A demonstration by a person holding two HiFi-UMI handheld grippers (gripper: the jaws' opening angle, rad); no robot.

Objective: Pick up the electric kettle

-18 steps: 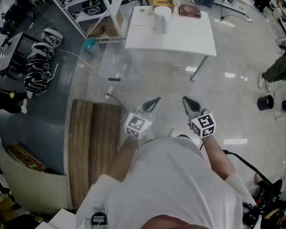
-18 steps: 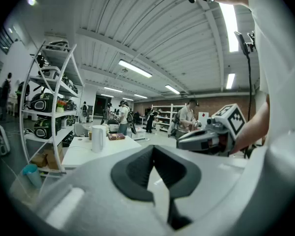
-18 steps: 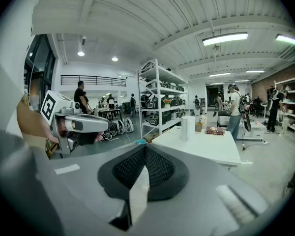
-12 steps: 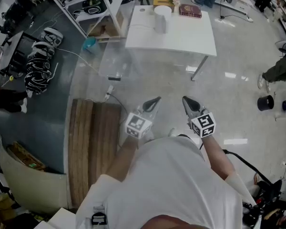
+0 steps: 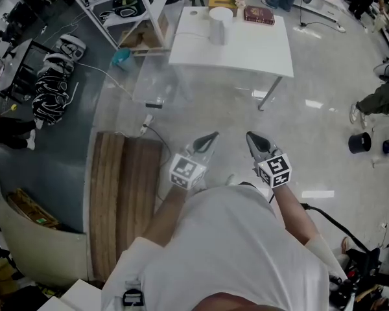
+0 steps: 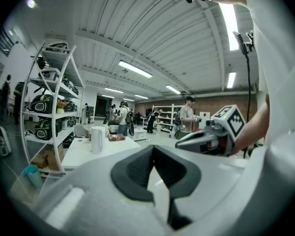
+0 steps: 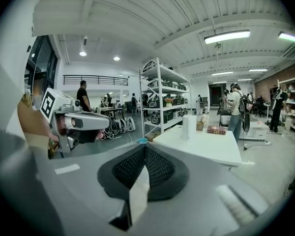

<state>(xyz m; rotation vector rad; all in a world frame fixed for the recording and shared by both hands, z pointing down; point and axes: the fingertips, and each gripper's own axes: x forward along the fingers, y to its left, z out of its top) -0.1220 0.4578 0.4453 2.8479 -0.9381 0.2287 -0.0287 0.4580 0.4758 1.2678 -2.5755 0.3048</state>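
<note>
Person (image 5: 240, 251) in a white shirt stands on the glossy floor (image 5: 298, 128), lower centre of the head view, with one set of tongs in each hand.

Left tongs (image 5: 211, 137): clenched, tips meeting, nothing between them. Right tongs (image 5: 251, 137): likewise clenched and empty. The two are held side by side, apart from each other, tipped slightly down, and they point toward the top of the frame.

Electric kettle (image 5: 220, 26): white, upright, standing on the white table (image 5: 246, 50) at upper centre of the head view. It is well apart from both tongs, with open floor between, and it is untouched. In the left gripper view it shows left of middle, beyond the closed tips. In the right gripper view it shows right of middle.

Dark red book (image 5: 258, 15) lies flat on the table, right of the kettle near the far edge. Small tan box (image 5: 222, 4) sits just above the kettle in the frame.

White shelf rack (image 5: 150, 10), upper left, is loaded with dark gear. Wooden slat panel (image 5: 123, 193) lies on the floor at lower left, beside the person.
</note>
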